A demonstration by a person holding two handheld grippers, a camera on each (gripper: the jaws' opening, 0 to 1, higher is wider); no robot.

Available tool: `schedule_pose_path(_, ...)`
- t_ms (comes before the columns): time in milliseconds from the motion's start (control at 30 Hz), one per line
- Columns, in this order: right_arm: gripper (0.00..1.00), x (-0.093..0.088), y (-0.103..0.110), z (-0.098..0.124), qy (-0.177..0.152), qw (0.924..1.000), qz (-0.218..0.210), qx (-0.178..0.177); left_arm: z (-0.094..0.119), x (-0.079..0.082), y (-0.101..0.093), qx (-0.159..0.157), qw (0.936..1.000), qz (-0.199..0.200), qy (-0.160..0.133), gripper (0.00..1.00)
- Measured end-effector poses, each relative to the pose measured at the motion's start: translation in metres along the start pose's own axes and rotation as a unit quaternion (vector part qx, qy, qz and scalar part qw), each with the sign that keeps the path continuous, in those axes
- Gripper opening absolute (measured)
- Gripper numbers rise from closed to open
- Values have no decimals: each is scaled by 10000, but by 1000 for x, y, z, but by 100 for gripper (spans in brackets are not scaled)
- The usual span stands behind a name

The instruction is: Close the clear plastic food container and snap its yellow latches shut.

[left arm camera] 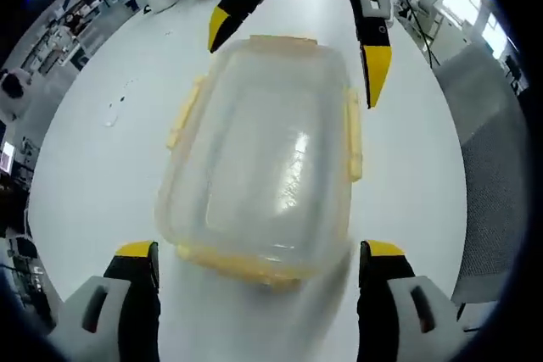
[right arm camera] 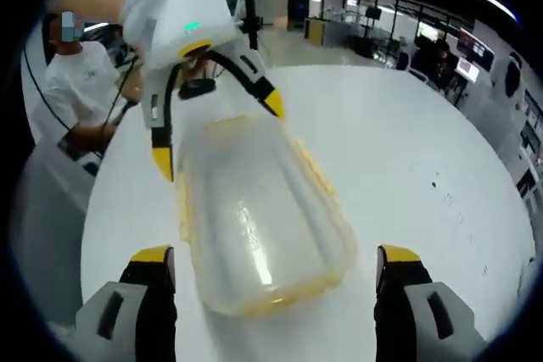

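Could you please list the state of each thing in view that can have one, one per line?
Clear plastic food container: lid on, resting on the white table.
Yellow latches: too blurred to tell whether snapped shut.
Left gripper: open, jaws either side of the container's near end.
Right gripper: open, jaws either side of the container's opposite end.
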State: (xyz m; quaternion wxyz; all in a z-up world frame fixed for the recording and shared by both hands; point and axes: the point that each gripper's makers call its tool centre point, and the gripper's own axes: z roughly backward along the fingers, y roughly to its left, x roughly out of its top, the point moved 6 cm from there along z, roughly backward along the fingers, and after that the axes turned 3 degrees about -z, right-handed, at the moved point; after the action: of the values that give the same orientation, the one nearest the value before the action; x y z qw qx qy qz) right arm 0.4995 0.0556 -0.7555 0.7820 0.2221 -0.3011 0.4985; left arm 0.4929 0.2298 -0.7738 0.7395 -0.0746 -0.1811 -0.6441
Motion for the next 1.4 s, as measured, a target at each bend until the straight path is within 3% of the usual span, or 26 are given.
schedule_pose_path(100,100,3,0,3,-297,9992,-278,-51,0,-4,-3,2,9998,185,-90,99)
schedule_pose_path(233,100,1,3,5,-298,9988,-364,-97,3,-8,-5,110,9990,365,-249,99)
schedule_pose_path(700,99,0,8,17,-794,9940,-726,-201,9,-20,-12,405,9936,850,-627,99)
schedule_pose_path(1000,99,-12,14,24,-1001,9901,-909,-368,13,-27,-19,678,9840,1245,-1075,99)
schedule_pose_path(1400,97,-15,10,44,-1594,9747,-1348,-793,20,-35,-27,851,9682,1813,-1502,99)
